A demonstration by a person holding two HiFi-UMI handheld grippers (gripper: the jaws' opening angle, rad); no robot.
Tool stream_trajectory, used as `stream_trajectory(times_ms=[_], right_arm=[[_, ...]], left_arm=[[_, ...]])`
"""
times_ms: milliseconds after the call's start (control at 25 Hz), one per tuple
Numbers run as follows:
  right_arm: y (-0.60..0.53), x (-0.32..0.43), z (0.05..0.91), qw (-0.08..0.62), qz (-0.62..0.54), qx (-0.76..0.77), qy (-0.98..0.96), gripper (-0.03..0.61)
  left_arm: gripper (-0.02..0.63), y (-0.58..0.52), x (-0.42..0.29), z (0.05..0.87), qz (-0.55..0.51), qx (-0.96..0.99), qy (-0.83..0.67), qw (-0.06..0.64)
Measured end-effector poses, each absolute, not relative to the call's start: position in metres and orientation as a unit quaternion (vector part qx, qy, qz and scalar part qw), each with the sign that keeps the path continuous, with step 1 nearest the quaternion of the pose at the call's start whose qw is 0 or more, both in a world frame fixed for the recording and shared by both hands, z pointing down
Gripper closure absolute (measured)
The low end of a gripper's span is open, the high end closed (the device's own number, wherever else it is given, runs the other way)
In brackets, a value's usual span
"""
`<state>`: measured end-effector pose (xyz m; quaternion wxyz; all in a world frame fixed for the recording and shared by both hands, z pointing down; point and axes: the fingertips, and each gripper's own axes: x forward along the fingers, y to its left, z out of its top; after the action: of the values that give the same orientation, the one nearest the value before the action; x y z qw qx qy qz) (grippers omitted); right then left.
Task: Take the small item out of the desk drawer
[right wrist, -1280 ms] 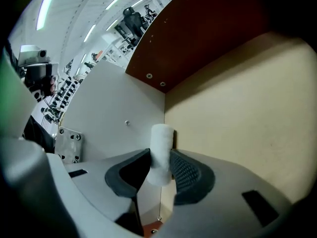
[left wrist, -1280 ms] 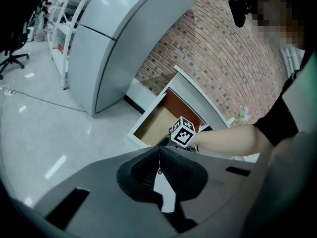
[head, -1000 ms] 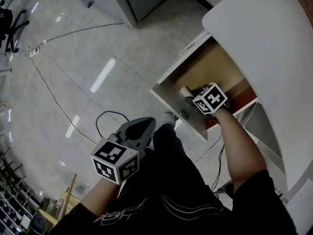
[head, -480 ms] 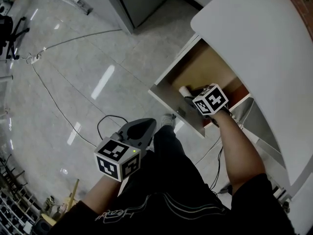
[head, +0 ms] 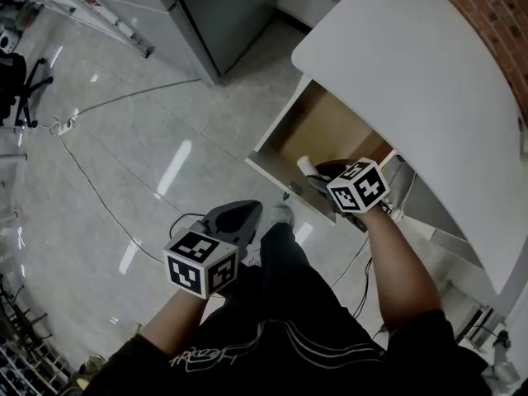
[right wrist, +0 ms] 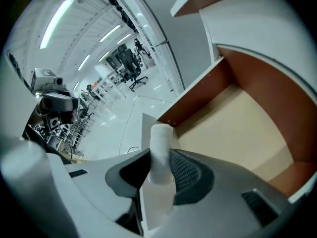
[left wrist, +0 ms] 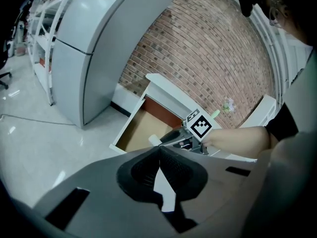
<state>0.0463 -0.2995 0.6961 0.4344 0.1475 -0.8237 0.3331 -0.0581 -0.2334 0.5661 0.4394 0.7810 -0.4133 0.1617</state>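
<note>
Below me a thin cable trails across the glossy tiled floor, running toward a black office chair at the far left. A tall grey cabinet stands against the brick wall.

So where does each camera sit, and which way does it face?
Head view: on the person's head, facing steeply down at floor, open drawer and desk top; shows left gripper, right gripper, right forearm, legs.
Left gripper view: on the left gripper, facing along its closed jaws toward the drawer and brick wall; shows the right forearm.
Right gripper view: on the right gripper, facing into the drawer past the white cylinder its jaws clamp; no body part shows.
Shared: all three see the drawer.
</note>
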Motion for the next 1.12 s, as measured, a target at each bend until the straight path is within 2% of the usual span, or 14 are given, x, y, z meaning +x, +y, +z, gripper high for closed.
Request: stream_trajectory(times_ms=[240,720,1120], right_arm=[[-0.273,0.046,0.622,0.382,0.318,0.179,-0.849,0.442],[-0.202,0.049,0.428,0.206,0.293,0.262,-0.896,0.442],[-0.106,0.035,0.296,0.106,0.237,0.266,-0.928,0.442]], left_arm=[[0.592,-0.213,-0.054,0.521,0.166,0.802,-0.4,0.412],[0.592,-0.168,-0.034,0.396,0.142,0.861,-0.348,0.344],[0.592,-0.103,-0.044,0.294,0.072,0.892,-0.327,0.303]])
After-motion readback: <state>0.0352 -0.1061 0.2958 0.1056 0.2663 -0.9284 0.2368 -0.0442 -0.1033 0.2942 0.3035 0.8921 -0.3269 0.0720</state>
